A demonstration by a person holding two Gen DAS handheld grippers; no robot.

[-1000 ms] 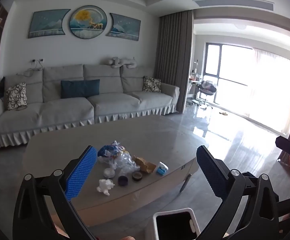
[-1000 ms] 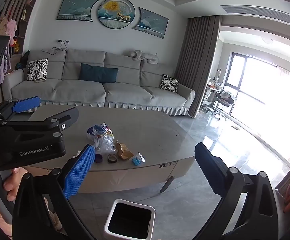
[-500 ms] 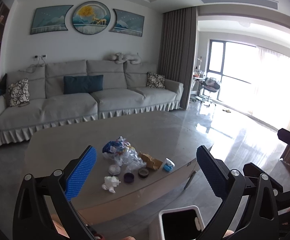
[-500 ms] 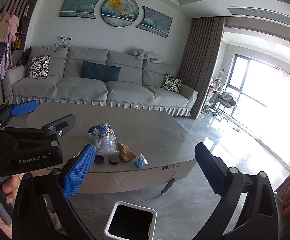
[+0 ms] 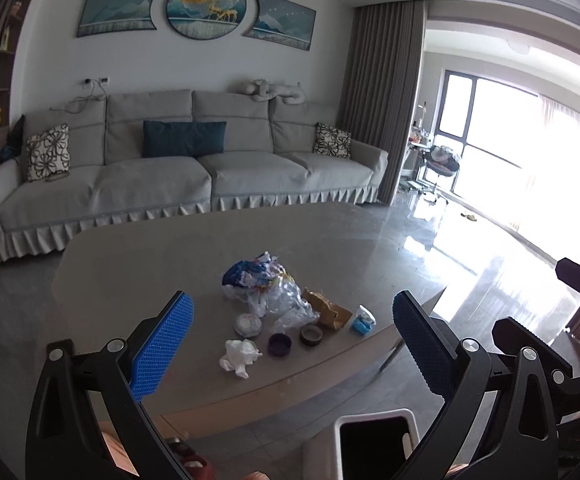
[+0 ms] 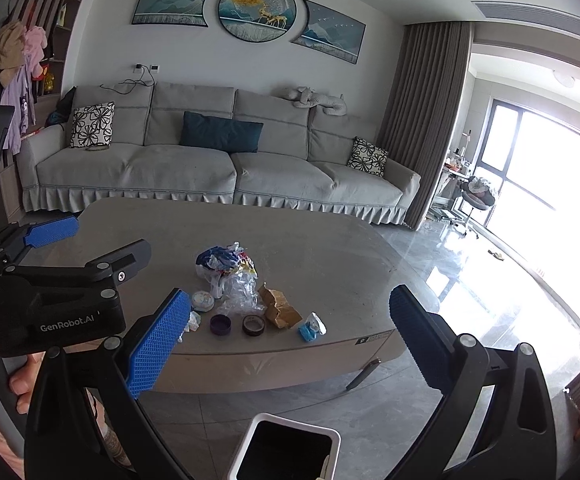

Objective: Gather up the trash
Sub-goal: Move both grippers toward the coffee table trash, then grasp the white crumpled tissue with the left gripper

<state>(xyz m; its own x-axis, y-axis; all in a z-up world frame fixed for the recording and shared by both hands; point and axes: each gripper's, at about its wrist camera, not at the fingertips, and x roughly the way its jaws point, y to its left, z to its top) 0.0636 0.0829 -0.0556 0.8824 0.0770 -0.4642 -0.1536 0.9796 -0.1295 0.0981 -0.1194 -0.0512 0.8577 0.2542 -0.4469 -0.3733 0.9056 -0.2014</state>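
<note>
Bare tabletop point(image 5: 138, 264) rings the trash pile point(image 5: 266, 284); the white bin point(image 6: 290, 440) stands on open floor.

Both views tableward (shared sofa point(image 5: 194, 176))

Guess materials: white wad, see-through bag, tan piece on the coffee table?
White wad: looks like tissue paper, matte, soft crumples. See-through bag: thin plastic film, glossy, wrinkled, glints. Tan piece: probably cardboard or kraft paper, matte with flat folded faces. Coffee table: smooth, stone-like.

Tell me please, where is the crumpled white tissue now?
In the left wrist view the crumpled white tissue lies on the coffee table near its front edge, just left of the dark purple lid and below the small round container.
</note>
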